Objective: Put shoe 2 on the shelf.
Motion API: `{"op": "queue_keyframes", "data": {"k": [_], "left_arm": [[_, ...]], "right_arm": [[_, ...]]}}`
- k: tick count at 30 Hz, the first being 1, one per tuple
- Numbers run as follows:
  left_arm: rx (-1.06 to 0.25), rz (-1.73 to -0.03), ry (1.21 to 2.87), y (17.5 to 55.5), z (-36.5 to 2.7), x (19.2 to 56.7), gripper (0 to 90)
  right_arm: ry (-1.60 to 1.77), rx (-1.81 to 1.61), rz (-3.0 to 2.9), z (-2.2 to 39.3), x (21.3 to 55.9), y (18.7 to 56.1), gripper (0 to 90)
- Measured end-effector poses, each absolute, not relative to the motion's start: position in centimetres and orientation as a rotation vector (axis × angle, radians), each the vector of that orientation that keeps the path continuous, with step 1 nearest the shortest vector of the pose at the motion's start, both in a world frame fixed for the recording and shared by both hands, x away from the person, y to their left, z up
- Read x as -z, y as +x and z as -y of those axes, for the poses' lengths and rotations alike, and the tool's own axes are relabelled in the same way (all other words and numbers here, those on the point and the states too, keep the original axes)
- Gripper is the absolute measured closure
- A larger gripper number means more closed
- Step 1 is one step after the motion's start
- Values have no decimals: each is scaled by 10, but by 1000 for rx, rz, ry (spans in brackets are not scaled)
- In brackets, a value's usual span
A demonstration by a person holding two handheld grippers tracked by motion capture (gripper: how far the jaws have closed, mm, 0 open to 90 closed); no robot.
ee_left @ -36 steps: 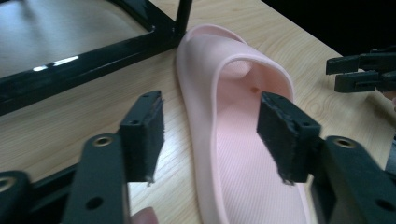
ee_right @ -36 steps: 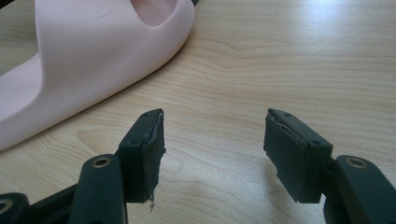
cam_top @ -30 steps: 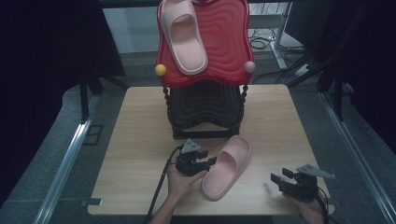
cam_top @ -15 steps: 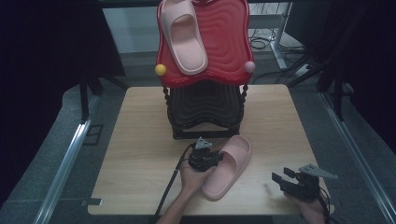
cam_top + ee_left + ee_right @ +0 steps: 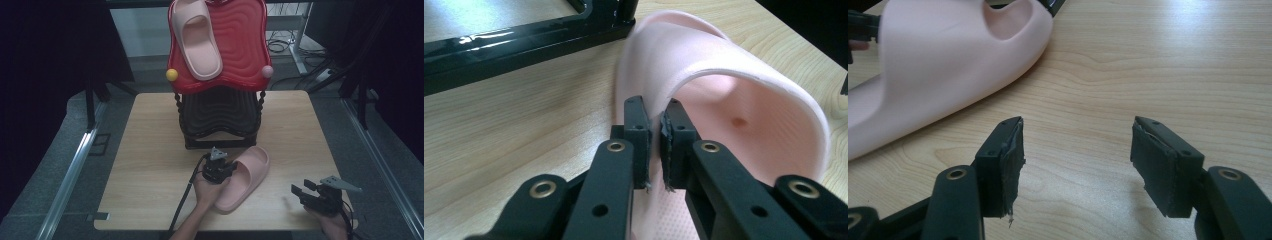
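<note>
A pink slipper [image 5: 246, 181] lies on the wooden table [image 5: 150, 165] in front of the black stand [image 5: 220, 117]. My left gripper [image 5: 220, 169] sits at the slipper's left side. Its jaws have just been closing, and in the left gripper view the gripper [image 5: 656, 135] is shut on the thin edge of the slipper's strap [image 5: 724, 75]. My right gripper [image 5: 301, 192] rests near the table's front right corner, apart from the slipper. In the right gripper view the gripper [image 5: 1078, 150] stands open over bare wood, with the slipper [image 5: 938, 65] off to its left.
A second pink slipper [image 5: 196, 40] lies on the tilted red wavy board [image 5: 240, 45] on top of the stand. A yellow ball [image 5: 172, 75] and a pink ball [image 5: 267, 71] mark the board's lower corners. Dark floor and metal rails surround the table.
My left gripper moved right to the slipper's side and closed its jaws on the strap edge. The right gripper has stayed where it was, still open.
</note>
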State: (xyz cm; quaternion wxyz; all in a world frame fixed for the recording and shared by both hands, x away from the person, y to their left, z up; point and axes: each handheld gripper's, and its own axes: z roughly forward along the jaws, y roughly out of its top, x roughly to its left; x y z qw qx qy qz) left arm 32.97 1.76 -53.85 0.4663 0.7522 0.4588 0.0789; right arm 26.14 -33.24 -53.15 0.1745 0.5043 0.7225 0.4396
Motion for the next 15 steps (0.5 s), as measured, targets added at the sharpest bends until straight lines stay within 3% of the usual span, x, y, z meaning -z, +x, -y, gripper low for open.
{"op": "queue_keyframes", "data": {"k": [15], "left_arm": [[-190,-1132,1687,300,-65,526,847]], "right_arm": [[1440,-1250,-2017,334,528,259,381]]}}
